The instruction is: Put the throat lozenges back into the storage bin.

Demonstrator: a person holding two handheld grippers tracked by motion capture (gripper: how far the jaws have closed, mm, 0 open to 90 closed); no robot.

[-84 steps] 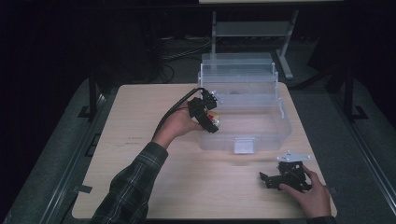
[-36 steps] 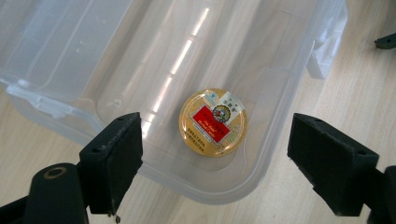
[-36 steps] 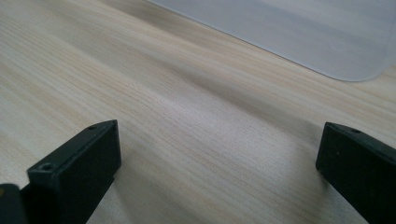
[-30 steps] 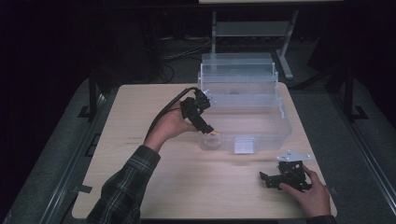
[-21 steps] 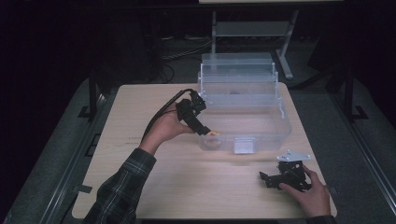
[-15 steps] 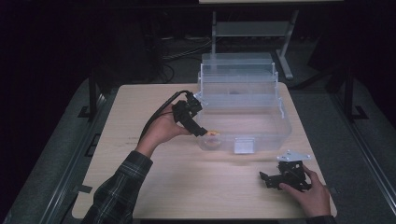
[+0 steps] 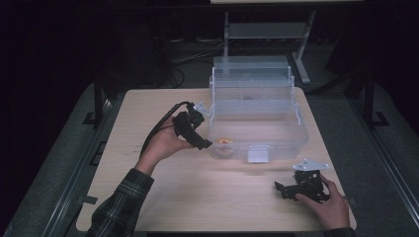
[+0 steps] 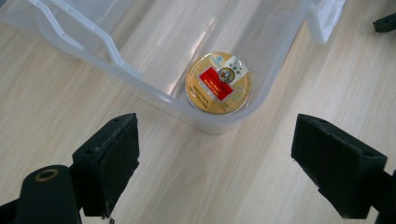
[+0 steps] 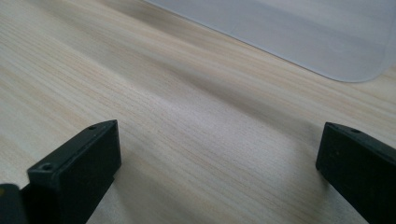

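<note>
Left gripper view shows the left gripper (image 8: pixel 215 168) wide open and empty at the frame bottom, the round gold tin with red label (image 8: pixel 218 82) lying in the corner of the clear plastic box (image 8: pixel 154 95) at centre, so reaching again could knock the box wall.

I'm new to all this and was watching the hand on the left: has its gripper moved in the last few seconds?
Yes. The left gripper has drawn back toward the person and left, from over the clear plastic box to just outside its near-left corner, leaving the round tin inside.
</note>
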